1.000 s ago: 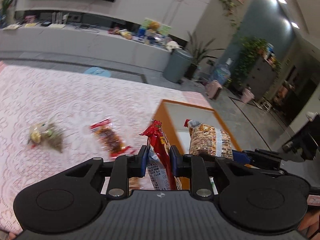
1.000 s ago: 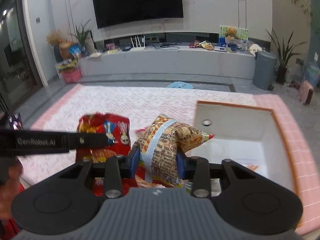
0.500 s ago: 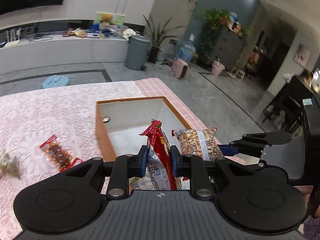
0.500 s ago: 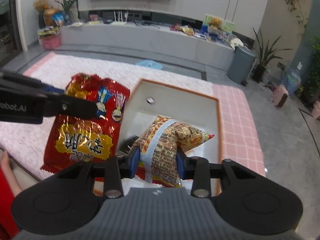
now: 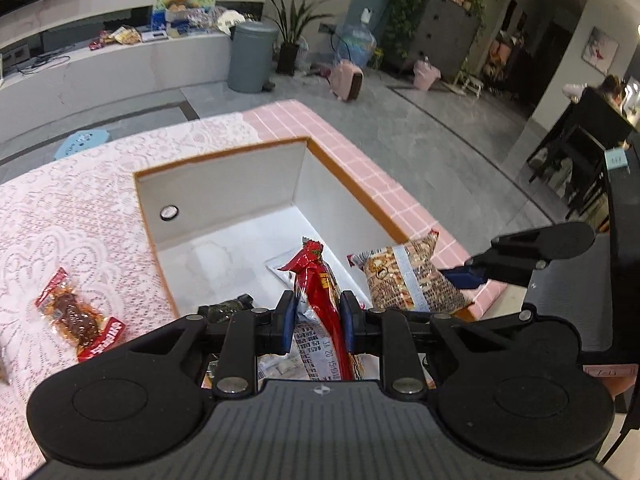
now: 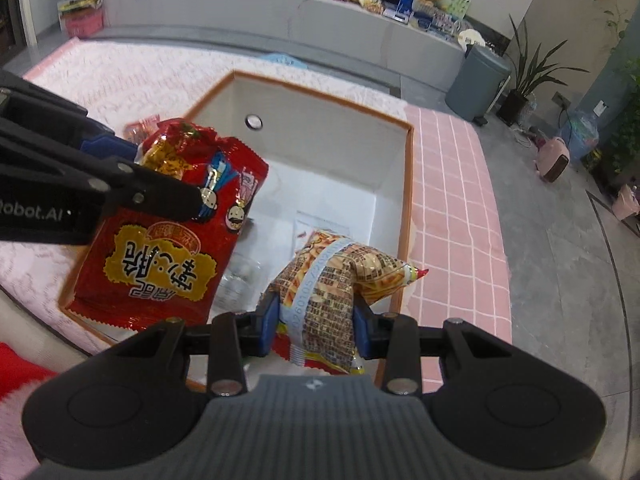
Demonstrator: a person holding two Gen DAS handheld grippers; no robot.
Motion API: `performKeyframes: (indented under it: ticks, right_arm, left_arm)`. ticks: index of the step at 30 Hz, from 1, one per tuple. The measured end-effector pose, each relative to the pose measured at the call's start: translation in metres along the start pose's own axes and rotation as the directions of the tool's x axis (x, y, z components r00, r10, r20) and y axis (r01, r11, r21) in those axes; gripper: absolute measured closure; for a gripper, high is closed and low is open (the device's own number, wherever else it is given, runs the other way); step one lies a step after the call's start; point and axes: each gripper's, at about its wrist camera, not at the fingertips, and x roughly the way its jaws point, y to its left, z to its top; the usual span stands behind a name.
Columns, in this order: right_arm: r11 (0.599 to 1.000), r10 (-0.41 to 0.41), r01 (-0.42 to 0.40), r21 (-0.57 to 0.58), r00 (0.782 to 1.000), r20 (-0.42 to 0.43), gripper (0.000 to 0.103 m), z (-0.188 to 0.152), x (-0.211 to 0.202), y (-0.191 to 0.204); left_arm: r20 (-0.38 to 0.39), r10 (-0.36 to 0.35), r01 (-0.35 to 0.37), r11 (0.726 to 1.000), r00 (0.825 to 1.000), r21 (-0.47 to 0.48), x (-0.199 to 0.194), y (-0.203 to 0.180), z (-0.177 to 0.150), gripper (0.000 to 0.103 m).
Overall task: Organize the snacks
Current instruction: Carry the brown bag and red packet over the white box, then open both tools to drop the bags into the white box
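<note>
the left gripper (image 5: 317, 322) points steeply down over the near part of the box (image 5: 224, 196), its blue pads clamped tight on a red snack bag (image 5: 320, 296) that stands edge-on between them. the right gripper (image 6: 316, 318) is beside it, nearer the box's right edge, also tilted down, its pads pressed into the sides of a puffy brown patterned snack bag (image 6: 332, 280). a red sleeve (image 6: 18, 372) shows at the lower left of the right wrist view.
</note>
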Motion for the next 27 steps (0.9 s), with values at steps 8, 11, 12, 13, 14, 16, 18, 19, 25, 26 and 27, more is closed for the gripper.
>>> performKeyframes:
  ticks: [8,11,12,13,14,16,18,19,25,26,27]
  right_arm:
    - [0.992,-0.037,0.031,-0.118,0.998,-0.044,0.066,-0.001,0.023,0.004]
    - [0.988,-0.029,0.019,-0.156,0.998,-0.057,0.066,-0.001,0.026,0.009]
    - [0.985,-0.028,0.017,-0.17,0.998,-0.061,0.066,-0.001,0.027,0.011]
    - [0.983,-0.029,0.017,-0.184,0.997,-0.065,0.066,-0.001,0.029,0.013]
    - [0.981,-0.03,0.016,-0.196,0.997,-0.071,0.066,-0.001,0.031,0.014]
    - [0.979,-0.024,0.006,-0.204,0.996,-0.089,0.066,0.0,0.037,0.014]
    - [0.979,-0.018,-0.005,-0.206,0.994,-0.109,0.066,0.001,0.041,0.014]
    - [0.979,-0.016,-0.009,-0.206,0.993,-0.119,0.066,0.001,0.043,0.015]
    - [0.981,-0.014,-0.015,-0.194,0.989,-0.144,0.065,0.006,0.051,0.009]
    - [0.981,-0.014,-0.015,-0.194,0.989,-0.146,0.064,0.008,0.051,0.009]
    - [0.981,-0.015,-0.015,-0.195,0.989,-0.15,0.061,0.011,0.054,0.008]
  left_arm:
    - [-0.088,0.022,-0.017,0.998,0.996,0.056,0.027,-0.008,-0.005,0.077]
    - [-0.112,0.045,-0.036,0.996,0.993,0.084,0.034,-0.01,-0.006,0.077]
    - [-0.12,0.06,-0.048,0.994,0.991,0.097,0.035,-0.011,-0.007,0.077]
    - [-0.129,0.072,-0.059,0.992,0.989,0.108,0.037,-0.012,-0.007,0.077]
    - [-0.136,0.078,-0.063,0.992,0.988,0.112,0.038,-0.012,-0.007,0.077]
    - [-0.149,0.077,-0.061,0.992,0.986,0.113,0.038,-0.012,-0.008,0.077]
    - [-0.155,0.086,-0.069,0.991,0.984,0.114,0.04,-0.011,-0.008,0.077]
    - [-0.158,0.094,-0.076,0.99,0.983,0.115,0.04,-0.01,-0.008,0.077]
    - [-0.192,0.107,-0.086,0.99,0.976,0.116,0.043,-0.007,-0.01,0.077]
    - [-0.191,0.11,-0.088,0.989,0.975,0.119,0.043,-0.007,-0.011,0.077]
    - [-0.191,0.117,-0.094,0.988,0.975,0.122,0.043,-0.007,-0.012,0.077]
